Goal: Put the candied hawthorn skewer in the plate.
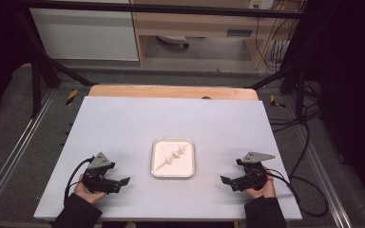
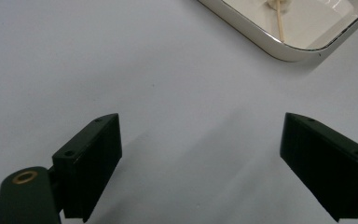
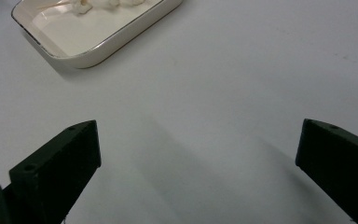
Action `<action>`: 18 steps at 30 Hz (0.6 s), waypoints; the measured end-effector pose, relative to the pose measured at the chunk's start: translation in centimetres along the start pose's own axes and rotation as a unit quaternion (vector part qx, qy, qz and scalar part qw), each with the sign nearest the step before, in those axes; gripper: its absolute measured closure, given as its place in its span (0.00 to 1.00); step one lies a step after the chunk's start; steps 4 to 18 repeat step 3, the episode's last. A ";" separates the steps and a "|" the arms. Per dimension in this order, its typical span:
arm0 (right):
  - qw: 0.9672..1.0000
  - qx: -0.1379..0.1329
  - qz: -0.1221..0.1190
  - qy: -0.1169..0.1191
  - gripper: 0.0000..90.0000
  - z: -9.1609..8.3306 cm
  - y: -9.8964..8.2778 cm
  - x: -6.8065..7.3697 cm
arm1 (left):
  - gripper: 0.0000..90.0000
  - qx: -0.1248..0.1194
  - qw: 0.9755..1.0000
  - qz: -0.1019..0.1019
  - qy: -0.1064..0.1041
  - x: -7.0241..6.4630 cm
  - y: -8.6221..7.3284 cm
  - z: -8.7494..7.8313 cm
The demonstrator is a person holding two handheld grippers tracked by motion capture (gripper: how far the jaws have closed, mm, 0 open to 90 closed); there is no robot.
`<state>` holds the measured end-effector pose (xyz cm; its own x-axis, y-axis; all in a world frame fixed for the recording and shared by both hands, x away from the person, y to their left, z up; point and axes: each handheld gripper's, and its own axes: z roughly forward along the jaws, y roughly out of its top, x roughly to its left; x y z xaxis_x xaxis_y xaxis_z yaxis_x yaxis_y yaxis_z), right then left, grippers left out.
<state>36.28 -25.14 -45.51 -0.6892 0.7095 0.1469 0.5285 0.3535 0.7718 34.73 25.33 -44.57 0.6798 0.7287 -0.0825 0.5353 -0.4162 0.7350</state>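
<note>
Your left gripper (image 1: 123,181) rests on the near left part of the white table (image 1: 123,123), its jaws wide apart with nothing between them, pointing right toward the tray (image 1: 172,175). Your right gripper (image 1: 224,180) sits on the near right part of the table, its jaws also spread wide and empty, pointing left toward the same tray. Each gripper is well apart from the tray, one on either side of it.

The tray is a small white dish with a thin golden rim, lying flat near the middle of the table, a little toward you. On it lies a wooden skewer (image 1: 172,159) set at a slant, with a few pale white pieces threaded along it. In the left gripper view a corner of the tray (image 2: 279,49) shows at the far right, with the bare end of the skewer (image 2: 279,25) inside. In the right gripper view the tray (image 3: 116,44) sits at the far left, beyond the jaws.
</note>
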 end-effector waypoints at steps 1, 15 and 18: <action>1.000 0.001 -0.001 0.000 0.01 0.0 0.0 0.0 | 0.14 -0.001 1.000 0.000 0.001 0.0 0.0 0.0; 1.000 0.002 -0.003 0.000 0.01 0.1 0.0 0.0 | 0.14 -0.001 1.000 0.001 0.000 0.0 0.0 0.0; 1.000 0.002 -0.003 0.000 0.01 0.1 0.0 0.0 | 0.14 -0.001 1.000 0.001 0.000 0.0 0.0 0.0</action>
